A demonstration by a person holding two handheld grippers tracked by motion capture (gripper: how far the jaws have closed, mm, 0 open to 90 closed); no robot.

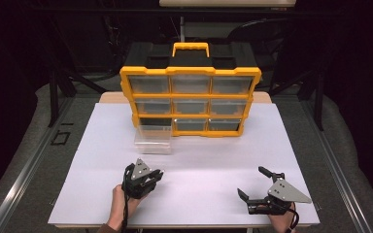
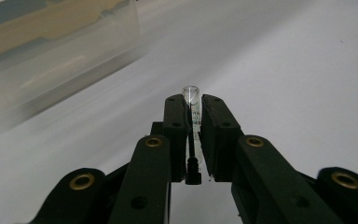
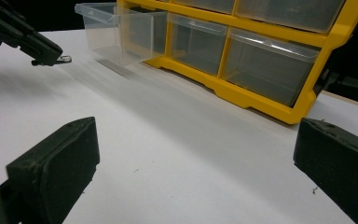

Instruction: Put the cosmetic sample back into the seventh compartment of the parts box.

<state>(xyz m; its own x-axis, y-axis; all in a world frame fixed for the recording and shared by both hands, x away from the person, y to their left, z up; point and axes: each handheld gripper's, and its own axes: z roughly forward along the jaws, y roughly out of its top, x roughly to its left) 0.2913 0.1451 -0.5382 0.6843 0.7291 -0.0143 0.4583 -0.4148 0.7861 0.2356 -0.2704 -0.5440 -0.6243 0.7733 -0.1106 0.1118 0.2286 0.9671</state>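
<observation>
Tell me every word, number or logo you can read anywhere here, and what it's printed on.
None can be read.
Small clear tube clamped in the left gripper: faint print down its side, too small and blurred.
Yellow drawer organizer and its pulled-out clear drawer: no visible lettering.

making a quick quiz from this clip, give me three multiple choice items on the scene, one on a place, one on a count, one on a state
1. Where is the pulled-out clear plastic drawer?
A. on the white table in front of the organiser's lower left corner
B. on top of the handle
C. between the right tongs

2. How many drawer bays does the yellow and black plastic organiser have?
A. four
B. six
C. nine

3. What state are the left tongs in?
A. wide open
B. shut on a small clear glass vial
C. shut on the drawer

Answers: 1 A, it rests on the white table below the vacant bay. 2 C, three rows of three. 3 B, both pads clamp the vial.
</observation>
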